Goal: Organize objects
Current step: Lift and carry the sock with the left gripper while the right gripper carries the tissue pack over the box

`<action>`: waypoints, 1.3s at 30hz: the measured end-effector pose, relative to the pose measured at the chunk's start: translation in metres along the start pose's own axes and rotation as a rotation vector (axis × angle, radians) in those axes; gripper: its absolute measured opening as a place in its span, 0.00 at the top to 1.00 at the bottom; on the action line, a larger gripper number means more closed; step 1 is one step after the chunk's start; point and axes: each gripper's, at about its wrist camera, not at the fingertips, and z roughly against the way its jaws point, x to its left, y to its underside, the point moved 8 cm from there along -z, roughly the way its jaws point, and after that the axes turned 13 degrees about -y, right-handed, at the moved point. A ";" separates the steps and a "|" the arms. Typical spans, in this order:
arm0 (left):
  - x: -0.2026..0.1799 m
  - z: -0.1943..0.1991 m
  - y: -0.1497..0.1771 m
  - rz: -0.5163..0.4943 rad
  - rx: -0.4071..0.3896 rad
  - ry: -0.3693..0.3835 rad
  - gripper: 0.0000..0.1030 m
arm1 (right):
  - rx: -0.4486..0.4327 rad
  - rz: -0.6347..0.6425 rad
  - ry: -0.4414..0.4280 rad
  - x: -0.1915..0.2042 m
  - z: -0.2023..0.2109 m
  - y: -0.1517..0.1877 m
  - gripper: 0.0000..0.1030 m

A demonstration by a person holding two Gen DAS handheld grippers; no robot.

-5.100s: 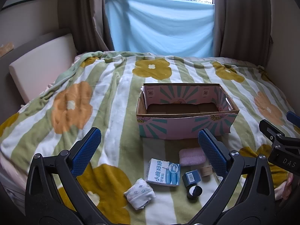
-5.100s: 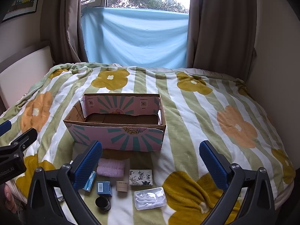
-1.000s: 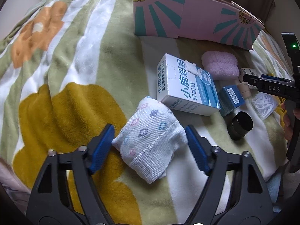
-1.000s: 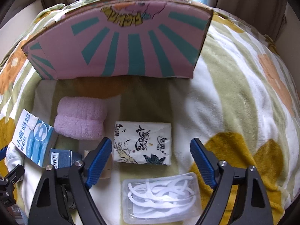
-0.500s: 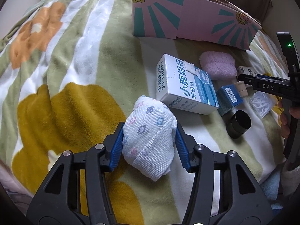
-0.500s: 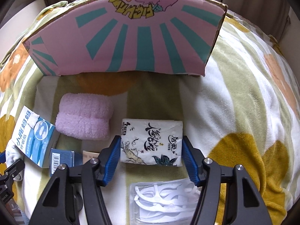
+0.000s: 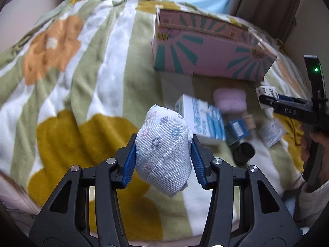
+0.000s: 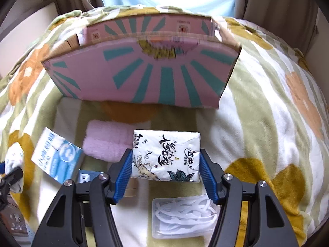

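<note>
- Sock: white knit, pastel flower print.
- Tissue pack: white, black calligraphy.
- Carton: pink, teal rays.
- Blanket: green-white stripes, orange and mustard flowers.
- Tool pads: blue.

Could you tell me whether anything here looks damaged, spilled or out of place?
Nothing stands out. The left gripper holds the rolled sock, the right gripper holds the tissue pack, and the pink box sits upright on the blanket.
</note>
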 end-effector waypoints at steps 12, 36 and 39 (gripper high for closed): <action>-0.022 0.046 -0.120 -0.098 -0.133 0.060 0.56 | -0.105 0.102 -0.033 0.014 0.072 -0.080 0.44; -0.097 -0.120 -0.275 -0.164 0.160 0.121 0.56 | 0.181 0.001 -0.137 -0.023 -0.028 -0.202 0.44; -0.098 -0.142 -0.272 -0.165 0.207 0.108 0.56 | 0.205 -0.047 -0.111 -0.032 -0.047 -0.200 0.44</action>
